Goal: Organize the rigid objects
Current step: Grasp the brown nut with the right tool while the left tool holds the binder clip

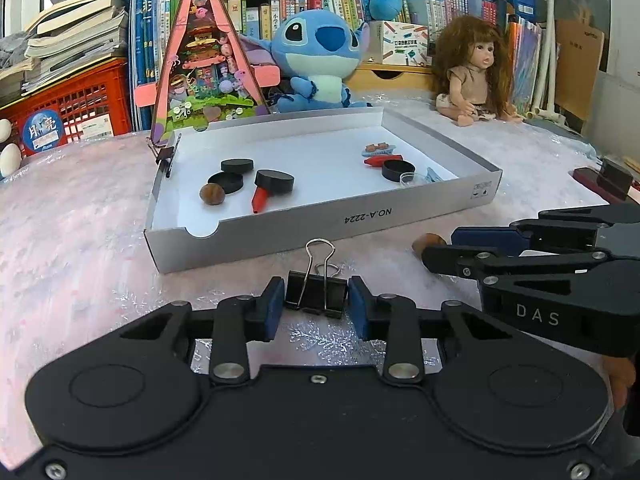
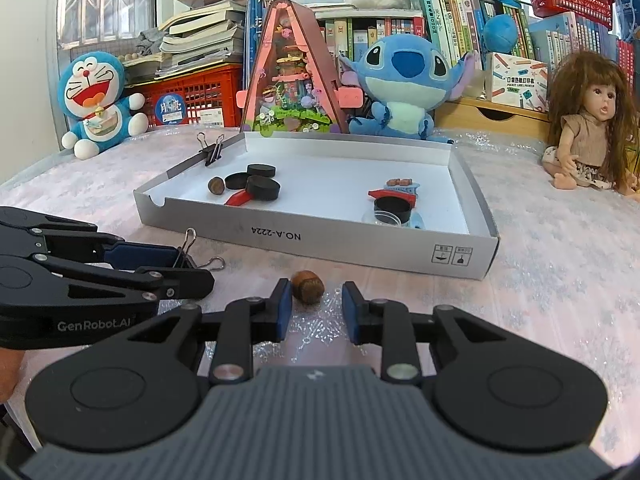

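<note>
In the left wrist view, our left gripper [image 1: 316, 304] fills the lower centre of the frame, its jaws set either side of a black binder clip [image 1: 316, 294] standing on the surface [image 1: 80, 240]. The blue pads [image 1: 274, 304] sit just beside the clip's body, and we cannot tell whether they press it or merely flank it. Above the clip, mid-frame, lies the white tray [image 1: 280, 232] marked NO.A-2224, holding black discs [image 1: 236, 166], a red piece and a brown nut on its left side, with more small items on its right. Another clip is fastened to the tray's left wall.

At the right edge of that frame our right gripper [image 1: 440, 248] reaches in, a brown nut [image 1: 428, 242] just past its tips.

In the right wrist view, the right gripper [image 2: 314, 308] sits lower centre, jaws parted well wider than the nut [image 2: 307, 286], which rests on the surface between the tips, close to the left pad. The tray [image 2: 360, 252] lies just above it.
</note>
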`<move>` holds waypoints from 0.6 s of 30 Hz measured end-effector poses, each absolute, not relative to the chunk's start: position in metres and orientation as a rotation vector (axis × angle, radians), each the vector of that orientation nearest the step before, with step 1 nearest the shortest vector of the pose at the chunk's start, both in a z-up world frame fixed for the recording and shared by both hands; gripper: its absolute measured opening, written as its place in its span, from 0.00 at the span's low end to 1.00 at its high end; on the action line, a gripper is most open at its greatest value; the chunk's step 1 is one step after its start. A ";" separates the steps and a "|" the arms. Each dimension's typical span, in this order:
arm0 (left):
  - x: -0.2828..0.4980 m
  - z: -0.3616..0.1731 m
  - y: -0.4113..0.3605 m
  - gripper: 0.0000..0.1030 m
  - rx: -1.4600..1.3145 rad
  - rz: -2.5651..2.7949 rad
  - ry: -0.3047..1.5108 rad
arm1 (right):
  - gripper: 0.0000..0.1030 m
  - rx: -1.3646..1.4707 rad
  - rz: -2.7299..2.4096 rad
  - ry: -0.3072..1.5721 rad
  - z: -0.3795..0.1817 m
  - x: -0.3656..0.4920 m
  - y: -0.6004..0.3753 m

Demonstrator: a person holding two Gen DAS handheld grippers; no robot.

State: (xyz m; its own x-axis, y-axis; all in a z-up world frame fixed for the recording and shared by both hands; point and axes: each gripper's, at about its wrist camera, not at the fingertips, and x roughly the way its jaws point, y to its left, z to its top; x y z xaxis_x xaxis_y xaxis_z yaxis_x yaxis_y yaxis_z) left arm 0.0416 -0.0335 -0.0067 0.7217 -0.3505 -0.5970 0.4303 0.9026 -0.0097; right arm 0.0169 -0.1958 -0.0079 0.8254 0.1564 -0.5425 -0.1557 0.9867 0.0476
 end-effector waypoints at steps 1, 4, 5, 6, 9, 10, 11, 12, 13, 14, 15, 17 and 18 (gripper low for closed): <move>0.042 -0.007 -0.034 0.32 0.134 -0.431 0.631 | 0.34 0.003 0.166 0.576 -0.008 0.017 -0.196; 0.042 -0.007 -0.035 0.32 0.138 -0.426 0.630 | 0.34 0.003 0.169 0.578 -0.007 0.019 -0.194; 0.041 -0.007 -0.035 0.32 0.139 -0.424 0.630 | 0.33 0.001 0.170 0.578 -0.007 0.019 -0.194; 0.041 -0.007 -0.035 0.32 0.140 -0.423 0.630 | 0.33 -0.001 0.172 0.579 -0.007 0.020 -0.193; 0.041 -0.006 -0.036 0.32 0.139 -0.419 0.631 | 0.31 -0.008 0.173 0.581 -0.006 0.021 -0.191; 0.042 -0.006 -0.036 0.32 0.138 -0.419 0.632 | 0.29 -0.008 0.174 0.582 -0.006 0.021 -0.190; 0.042 -0.006 -0.036 0.32 0.137 -0.419 0.632 | 0.28 -0.007 0.176 0.583 -0.006 0.022 -0.190; 0.042 -0.006 -0.036 0.32 0.137 -0.417 0.633 | 0.27 -0.007 0.177 0.583 -0.006 0.022 -0.189; 0.042 -0.006 -0.036 0.32 0.136 -0.416 0.633 | 0.26 -0.008 0.177 0.582 -0.006 0.022 -0.189; 0.042 -0.006 -0.035 0.32 0.136 -0.415 0.633 | 0.26 -0.009 0.177 0.581 -0.005 0.022 -0.189; 0.042 -0.006 -0.035 0.32 0.135 -0.413 0.632 | 0.24 -0.009 0.176 0.580 -0.005 0.022 -0.188; 0.042 -0.005 -0.035 0.32 0.134 -0.410 0.633 | 0.23 -0.008 0.176 0.578 -0.005 0.022 -0.188; 0.042 -0.005 -0.035 0.32 0.134 -0.408 0.632 | 0.23 -0.007 0.175 0.576 -0.004 0.021 -0.188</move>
